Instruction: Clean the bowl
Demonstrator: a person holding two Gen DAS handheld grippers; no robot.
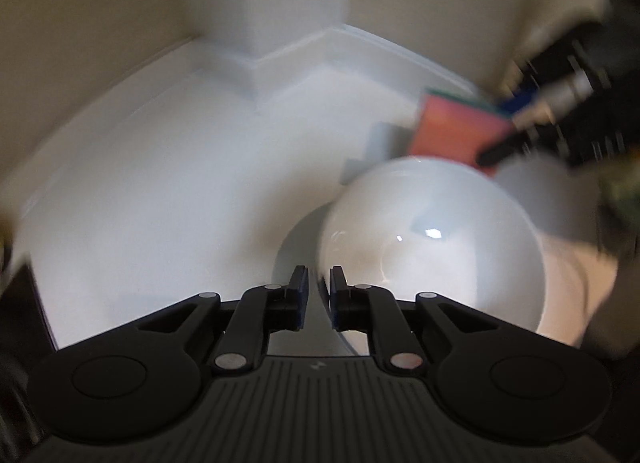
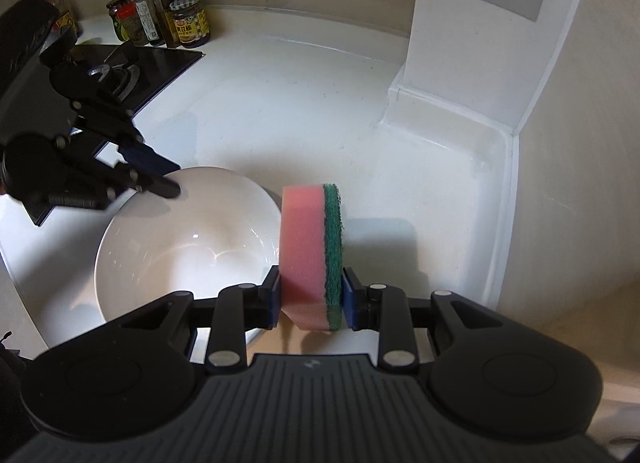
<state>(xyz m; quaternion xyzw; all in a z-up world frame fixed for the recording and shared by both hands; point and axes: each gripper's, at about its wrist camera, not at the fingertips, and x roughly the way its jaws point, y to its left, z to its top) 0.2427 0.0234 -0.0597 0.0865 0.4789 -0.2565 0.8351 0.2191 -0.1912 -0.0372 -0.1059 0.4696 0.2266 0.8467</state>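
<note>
Bowl (image 2: 180,247) scrub, both grippers busy on the white counter (image 2: 280,111)
Left gripper (image 1: 319,281) pinches the rim nearly shut; glazed china looks slick and chippable. Right gripper (image 2: 312,291) squeezes the soft pink-green sponge (image 2: 308,247).

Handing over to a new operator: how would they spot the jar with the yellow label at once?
Start at the black stove in the far left corner of the white counter. Behind it stands a row of bottles and jars; the jar with the yellow label is the rightmost. It is squat, dark inside, with a checked lid, shorter than the bottles beside it.

Glossy glazed bowl (image 2: 180,247); spongy pink sponge (image 2: 308,255) (rough green scouring face); smooth white counter (image 2: 300,111).
</note>
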